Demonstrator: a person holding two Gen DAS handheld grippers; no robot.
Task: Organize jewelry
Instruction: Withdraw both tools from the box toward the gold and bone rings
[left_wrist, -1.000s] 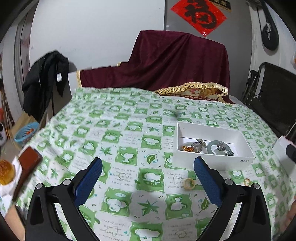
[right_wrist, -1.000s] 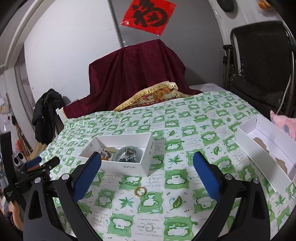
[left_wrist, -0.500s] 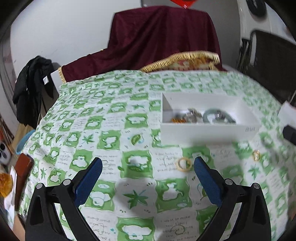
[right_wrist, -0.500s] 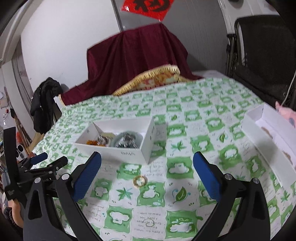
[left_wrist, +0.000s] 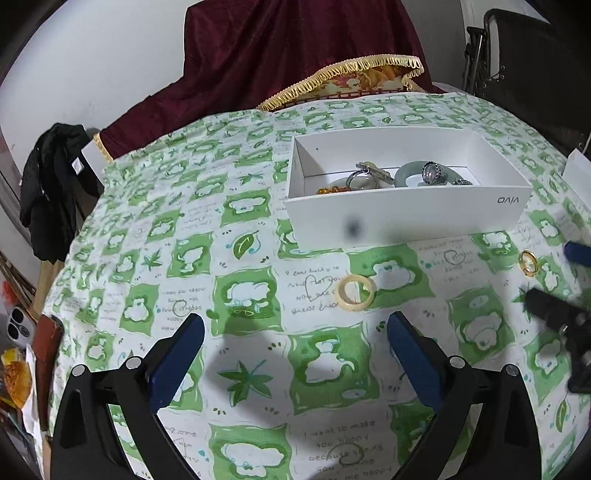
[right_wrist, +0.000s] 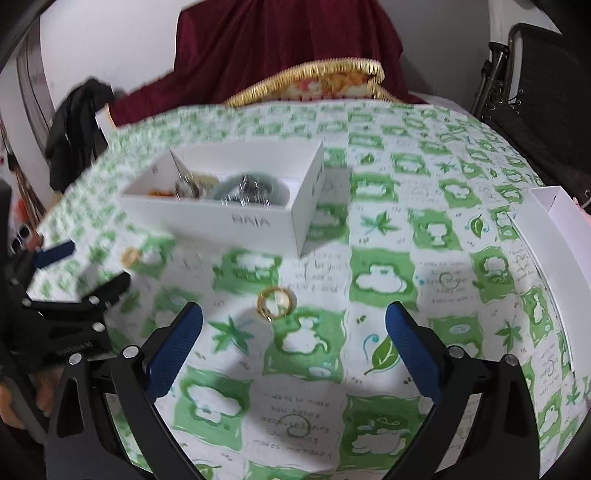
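Note:
A cream ring (left_wrist: 355, 292) lies flat on the green-patterned tablecloth (left_wrist: 255, 295), just ahead of my open left gripper (left_wrist: 295, 332). A gold ring (right_wrist: 276, 303) lies on the cloth just in front of my open right gripper (right_wrist: 293, 325); the left wrist view shows the same gold ring (left_wrist: 528, 262) at its right edge. Behind both rings stands a white box (left_wrist: 406, 214) that holds a jade bangle (left_wrist: 410, 170), silver rings and amber beads. The right view is blurred; it shows the white box (right_wrist: 236, 218), the cream ring (right_wrist: 131, 255) and the left gripper's fingers (right_wrist: 55, 253) at its left.
A second white box (right_wrist: 554, 229) sits at the table's right edge. A maroon cloth with gold fringe (left_wrist: 295, 55) covers something behind the table. A black chair (left_wrist: 535, 55) stands at the right, and a dark jacket (left_wrist: 51, 184) hangs at the left.
Both grippers have moved forward and down toward the tablecloth. The cream ring and the gold ring now lie much closer to the fingertips. Both stay open.

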